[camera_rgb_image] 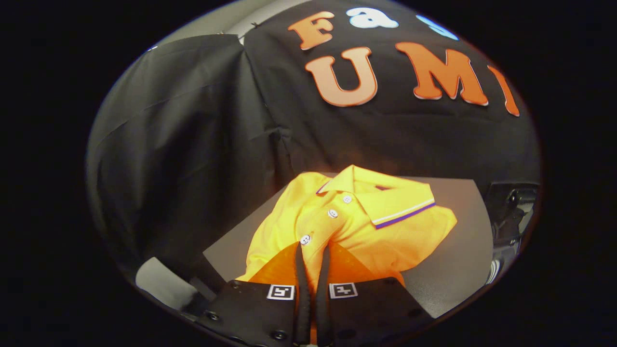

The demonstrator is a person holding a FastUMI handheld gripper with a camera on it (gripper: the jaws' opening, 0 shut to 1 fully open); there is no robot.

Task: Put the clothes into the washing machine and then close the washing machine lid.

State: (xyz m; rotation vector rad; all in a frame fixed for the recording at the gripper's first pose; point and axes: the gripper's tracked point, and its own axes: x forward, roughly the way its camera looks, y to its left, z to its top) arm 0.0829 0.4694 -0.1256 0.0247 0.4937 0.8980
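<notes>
An orange polo shirt (366, 226) with white buttons and a striped collar lies bunched on a grey surface (462, 260). My gripper (312, 250) is shut on the shirt near its button placket: a fold of the fabric is pinched between the two fingers, which stand close together. The shirt's lower part is hidden behind the gripper body. The collar sits beyond the fingertips.
A white rounded object (159, 284) shows low to the left of the gripper. Dark equipment (511, 217) stands past the right side of the grey surface. Black cloth walls rise close behind the shirt and to the left.
</notes>
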